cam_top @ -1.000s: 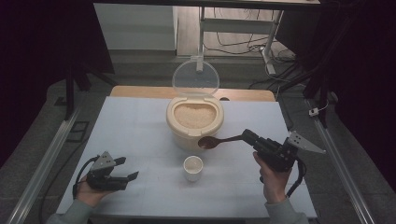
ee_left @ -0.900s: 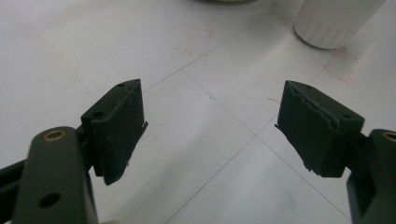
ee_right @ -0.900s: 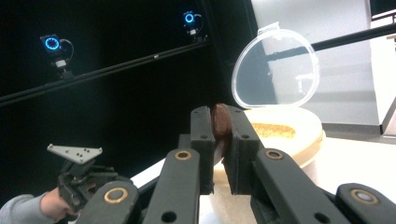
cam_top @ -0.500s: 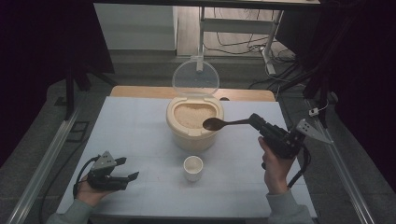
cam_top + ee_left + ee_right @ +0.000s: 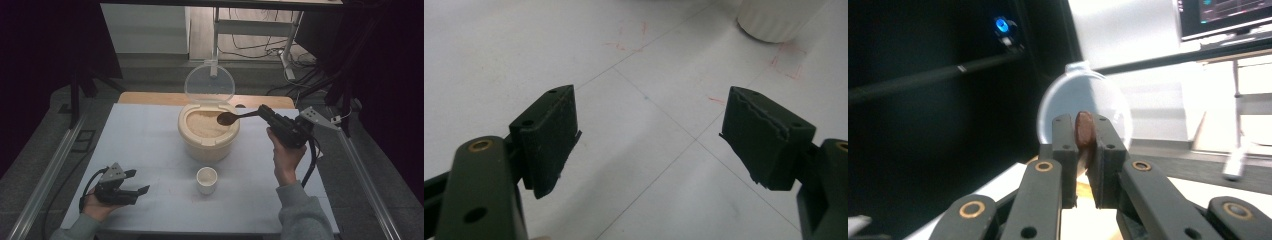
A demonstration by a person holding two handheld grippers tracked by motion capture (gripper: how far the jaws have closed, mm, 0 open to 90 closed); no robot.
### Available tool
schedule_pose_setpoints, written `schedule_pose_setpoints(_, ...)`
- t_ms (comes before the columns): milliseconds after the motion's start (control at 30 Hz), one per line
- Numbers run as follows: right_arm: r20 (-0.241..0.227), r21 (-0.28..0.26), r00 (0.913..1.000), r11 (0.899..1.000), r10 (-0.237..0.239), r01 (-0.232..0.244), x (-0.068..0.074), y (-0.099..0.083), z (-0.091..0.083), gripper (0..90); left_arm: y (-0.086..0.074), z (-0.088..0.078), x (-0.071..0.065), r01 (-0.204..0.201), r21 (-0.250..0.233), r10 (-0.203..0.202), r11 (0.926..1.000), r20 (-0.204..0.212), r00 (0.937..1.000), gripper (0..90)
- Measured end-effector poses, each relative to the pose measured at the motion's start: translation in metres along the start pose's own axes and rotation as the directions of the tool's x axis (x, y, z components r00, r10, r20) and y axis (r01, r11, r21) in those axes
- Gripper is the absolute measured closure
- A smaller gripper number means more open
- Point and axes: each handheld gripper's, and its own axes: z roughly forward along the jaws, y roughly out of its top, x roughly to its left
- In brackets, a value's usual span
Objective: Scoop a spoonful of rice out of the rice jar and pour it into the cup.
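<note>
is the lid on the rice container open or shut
Open. The clear round lid stands upright behind the container, and the rice inside lies uncovered in the high view.

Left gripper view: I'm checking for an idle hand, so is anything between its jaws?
No, the left gripper stands open with bare white table between its jaws.

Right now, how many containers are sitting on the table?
2: a big rice tub with its lid up at mid-table, and a small white cup just in front of it.

tool (image 5: pixel 1084 150) clamping brown spoon (image 5: pixel 1084 129), clear lid (image 5: pixel 1108 102) behind
</note>
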Motion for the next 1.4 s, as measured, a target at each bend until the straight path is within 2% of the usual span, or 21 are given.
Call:
schedule_pose_setpoints(33, 0.017, 0.018, 0.9996, 1.0, -0.023, 0.022, 0.0, -0.002, 0.008, 82.7, 0.0, 0.0, 0.0, 0.002, 0.0, -0.002, 1.0, -0.001, 1.0, 22.1)
schedule_pose_setpoints(133, 0.033, 0.033, 0.999, 0.999, -0.029, 0.028, 0.0, -0.005, 0.016, 82.7, 0.0, 0.0, 0.0, 0.0, 0.001, 0.0, 1.0, -0.001, 1.0, 22.1)
schedule_pose_setpoints(367, 0.083, 0.064, 0.9924, 0.994, -0.092, 0.086, 0.004, -0.005, 0.027, 82.7, 0.0, 0.002, 0.0, -0.005, 0.004, 0.005, 1.0, -0.002, 1.0, 22.2)
schedule_pose_setpoints(500, 0.118, 0.098, 0.9832, 0.987, -0.139, 0.128, 0.008, -0.006, 0.034, 82.7, 0.0, 0.002, -0.001, -0.013, 0.005, 0.013, 0.9999, -0.002, 0.9999, 22.3)
schedule_pose_setpoints(700, 0.133, 0.15, 0.9698, 0.971, -0.204, 0.184, 0.014, -0.008, 0.042, 82.7, 0.0, 0.003, -0.001, -0.013, 0.007, 0.013, 0.9999, 0.0, 0.9999, 22.4)
schedule_pose_setpoints(833, 0.127, 0.172, 0.977, 0.974, -0.171, 0.148, 0.013, -0.017, 0.049, 82.7, 0.0, 0.002, -0.002, -0.014, 0.005, 0.014, 0.9999, 0.005, 0.9999, 22.4)
schedule_pose_setpoints(867, 0.12, 0.181, 0.9817, 0.976, -0.148, 0.125, 0.012, -0.021, 0.052, 82.7, 0.0, 0.002, -0.002, -0.015, 0.005, 0.015, 0.9999, 0.006, 0.9999, 22.3)
schedule_pose_setpoints(900, 0.12, 0.181, 0.9817, 0.976, -0.148, 0.125, 0.012, -0.021, 0.052, 82.7, 0.0, 0.002, -0.002, -0.014, 0.005, 0.014, 0.9999, 0.006, 0.9999, 22.3)
schedule_pose_setpoints(967, 0.116, 0.183, 0.9886, 0.98, -0.096, 0.074, 0.008, -0.025, 0.054, 82.7, 0.0, 0.002, -0.002, -0.013, 0.004, 0.012, 0.9999, 0.007, 0.9999, 22.4)
schedule_pose_setpoints(1067, 0.116, 0.177, 0.993, 0.984, -0.023, 0.003, 0.002, -0.03, 0.055, 82.8, 0.0, 0.003, -0.002, -0.014, 0.005, 0.014, 0.9999, 0.008, 0.9999, 22.4)
schedule_pose_setpoints(1167, 0.115, 0.169, 0.9917, 0.983, 0.057, -0.076, -0.005, -0.035, 0.055, 82.7, 0.0, 0.003, -0.002, -0.015, 0.006, 0.015, 0.9999, 0.007, 0.9999, 22.4)
schedule_pose_setpoints(1233, 0.116, 0.169, 0.9876, 0.978, 0.106, -0.125, -0.01, -0.039, 0.055, 82.8, 0.001, 0.003, -0.002, -0.016, 0.006, 0.016, 0.9999, 0.008, 0.9998, 22.4)
schedule_pose_setpoints(1300, 0.114, 0.168, 0.984, 0.974, 0.136, -0.155, -0.012, -0.041, 0.056, 82.8, 0.001, 0.003, -0.002, -0.017, 0.006, 0.017, 0.9998, 0.008, 0.9998, 22.4)
schedule_pose_setpoints(1400, 0.117, 0.167, 0.9818, 0.972, 0.149, -0.168, -0.013, -0.041, 0.056, 82.8, 0.001, 0.004, -0.002, -0.019, 0.008, 0.018, 0.9998, 0.008, 0.9998, 22.4)
